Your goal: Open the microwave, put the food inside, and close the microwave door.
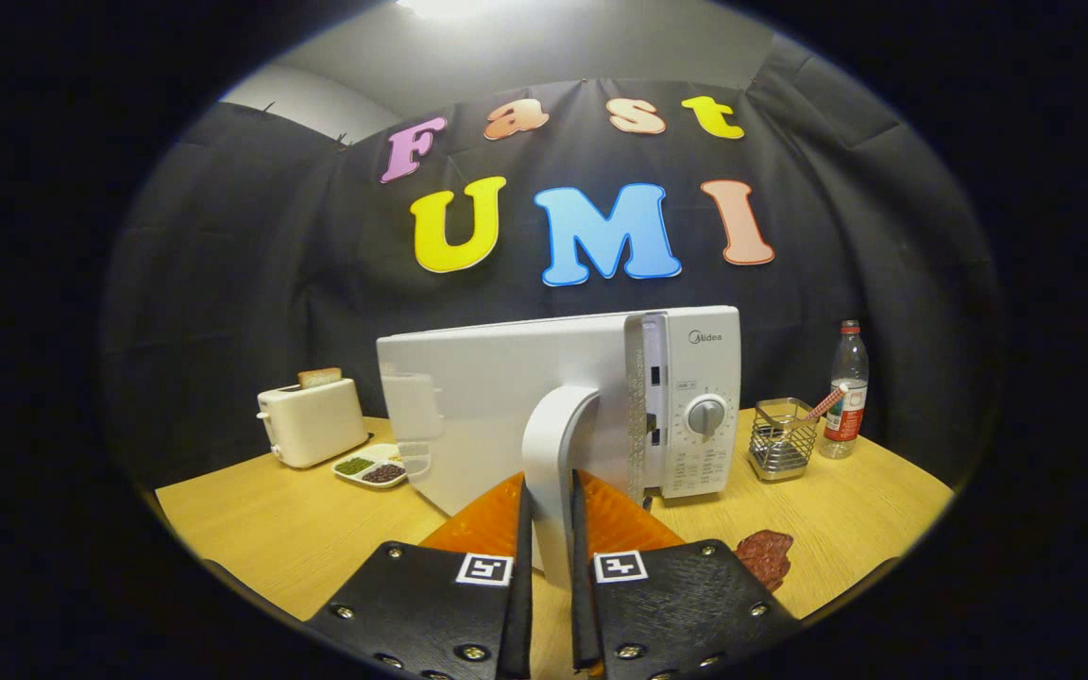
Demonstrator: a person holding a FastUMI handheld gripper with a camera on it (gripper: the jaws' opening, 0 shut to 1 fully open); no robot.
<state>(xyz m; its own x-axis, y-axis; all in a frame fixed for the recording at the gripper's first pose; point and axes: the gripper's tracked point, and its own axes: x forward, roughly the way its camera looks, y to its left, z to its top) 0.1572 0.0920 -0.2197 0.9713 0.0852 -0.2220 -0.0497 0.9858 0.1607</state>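
Observation:
A white microwave (695, 406) stands on the wooden table (270, 529), its dial panel on the right. Its door (468, 416) is swung a little out toward me, and a gap with the latch slots shows along its right edge. My gripper (549, 515) is shut on the door's curved white handle (553, 444), which runs down between the two fingers. A flat reddish-brown piece of food (766, 557) lies on the table just right of my right finger.
To the microwave's left are a cream toaster (313, 425) with a slice of bread (319, 378) in it and a white divided dish (372, 467) of beans. On its right are a wire basket (783, 439) and a clear bottle (848, 387).

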